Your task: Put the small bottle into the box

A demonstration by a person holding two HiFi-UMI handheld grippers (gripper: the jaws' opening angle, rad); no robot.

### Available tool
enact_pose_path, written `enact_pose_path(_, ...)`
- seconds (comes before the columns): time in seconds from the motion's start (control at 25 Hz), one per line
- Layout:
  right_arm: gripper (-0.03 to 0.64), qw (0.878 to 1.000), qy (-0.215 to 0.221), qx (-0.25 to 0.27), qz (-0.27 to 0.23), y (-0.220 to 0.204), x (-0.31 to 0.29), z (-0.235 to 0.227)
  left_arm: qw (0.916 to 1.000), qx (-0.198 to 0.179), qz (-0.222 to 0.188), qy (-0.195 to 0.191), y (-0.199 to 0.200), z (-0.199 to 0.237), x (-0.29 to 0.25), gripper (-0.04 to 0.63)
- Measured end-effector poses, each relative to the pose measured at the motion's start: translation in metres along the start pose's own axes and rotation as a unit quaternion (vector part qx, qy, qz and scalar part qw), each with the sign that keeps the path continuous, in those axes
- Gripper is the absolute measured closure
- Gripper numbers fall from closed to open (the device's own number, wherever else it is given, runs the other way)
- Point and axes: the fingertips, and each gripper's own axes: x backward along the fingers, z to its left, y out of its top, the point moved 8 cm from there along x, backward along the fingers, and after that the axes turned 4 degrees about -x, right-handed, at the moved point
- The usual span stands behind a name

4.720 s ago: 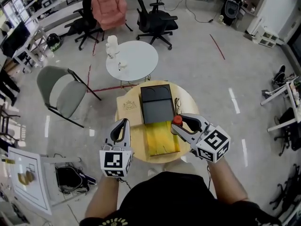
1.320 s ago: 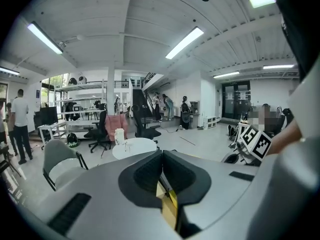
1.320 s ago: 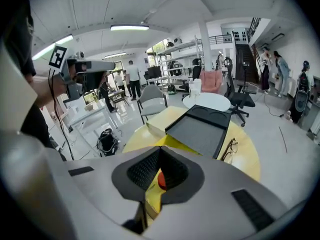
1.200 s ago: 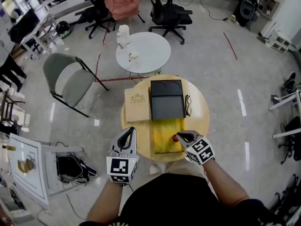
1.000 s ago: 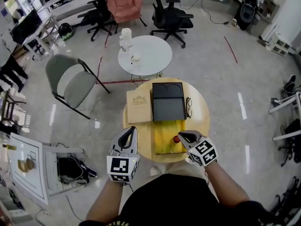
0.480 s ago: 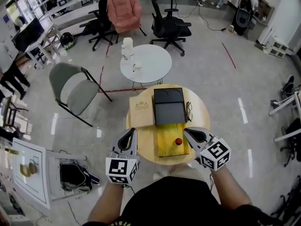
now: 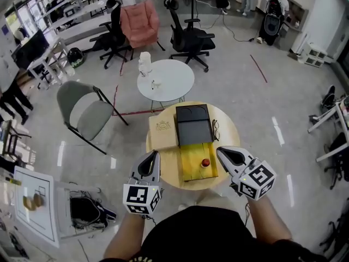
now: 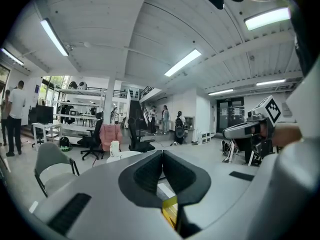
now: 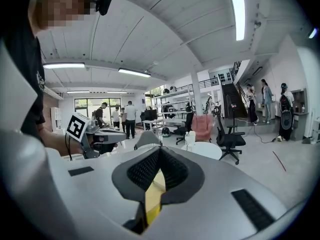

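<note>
Round wooden table (image 7: pixel 163 168), yellow-lined box (image 7: pixel 191 156) open on it, small bottle (image 7: pixel 205 163) with red cap inside the box near its right wall, seemingly upright, left gripper (image 7: pixel 154 153) jaws pressed together, empty, right gripper (image 7: pixel 220 150) likewise, both apart from the box.

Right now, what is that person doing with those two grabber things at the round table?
A person holds a gripper in each hand by the near edge of a round wooden table. The small bottle with the red cap sits in the yellow box, so the job looks done. The left gripper and the right gripper are both shut and empty, one on each side of the box.
</note>
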Motion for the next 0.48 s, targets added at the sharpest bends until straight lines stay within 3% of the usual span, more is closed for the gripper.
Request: enact_pose_path(0.48, 0.603, 0.999, -0.028, 0.001, -0.019, -0.001, 0.048, 0.010, 0.9994, -0.002, -0.008, -0.033, 0.007, -0.034, 0.008, 0.575)
